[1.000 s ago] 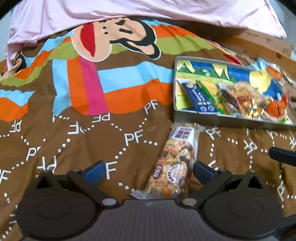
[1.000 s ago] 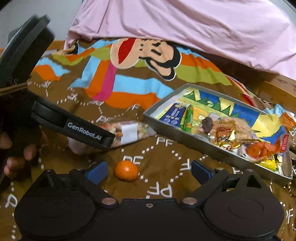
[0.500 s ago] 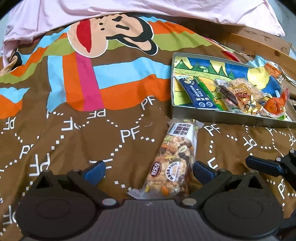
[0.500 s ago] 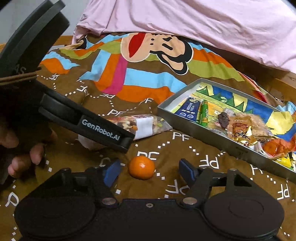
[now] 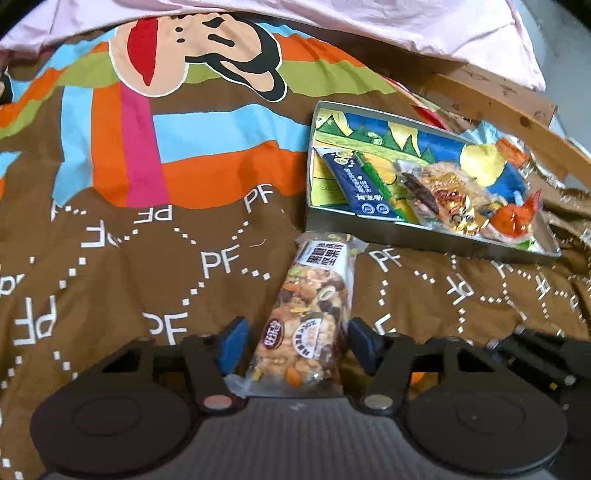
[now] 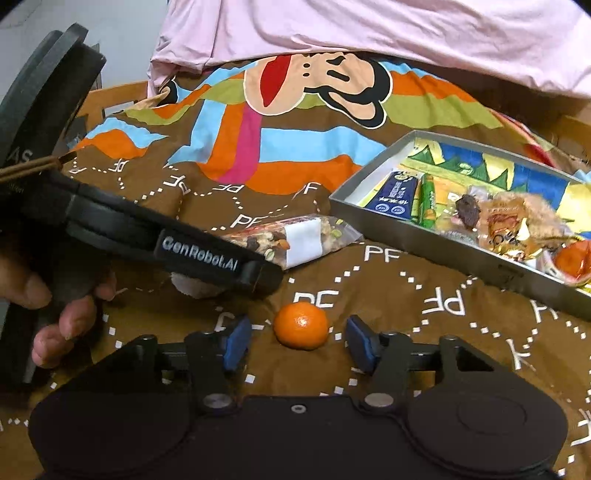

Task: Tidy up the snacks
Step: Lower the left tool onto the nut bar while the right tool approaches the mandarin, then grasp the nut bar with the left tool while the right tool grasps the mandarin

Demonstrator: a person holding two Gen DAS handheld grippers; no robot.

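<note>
A clear bag of mixed nuts [image 5: 306, 321] lies on the brown patterned bedspread, its near end between the fingers of my left gripper [image 5: 295, 345], whose jaws are partly closed around it; the right pad touches it and a small gap shows at the left pad. The bag also shows in the right wrist view [image 6: 295, 242]. A small orange mandarin [image 6: 301, 325] lies between the open fingers of my right gripper [image 6: 298, 343], touching neither pad. A grey tray [image 5: 406, 234] with several snack packets sits to the right; it also shows in the right wrist view [image 6: 424, 251].
A pink sheet [image 6: 369, 33] covers the far side of the bed. A wooden bed frame [image 5: 498, 99] runs behind the tray. The left gripper's body and the hand holding it [image 6: 66, 306] fill the left of the right wrist view.
Both grippers have narrowed. The left one moved forward around the near end of the nut bag. The right one closed in around the mandarin.
</note>
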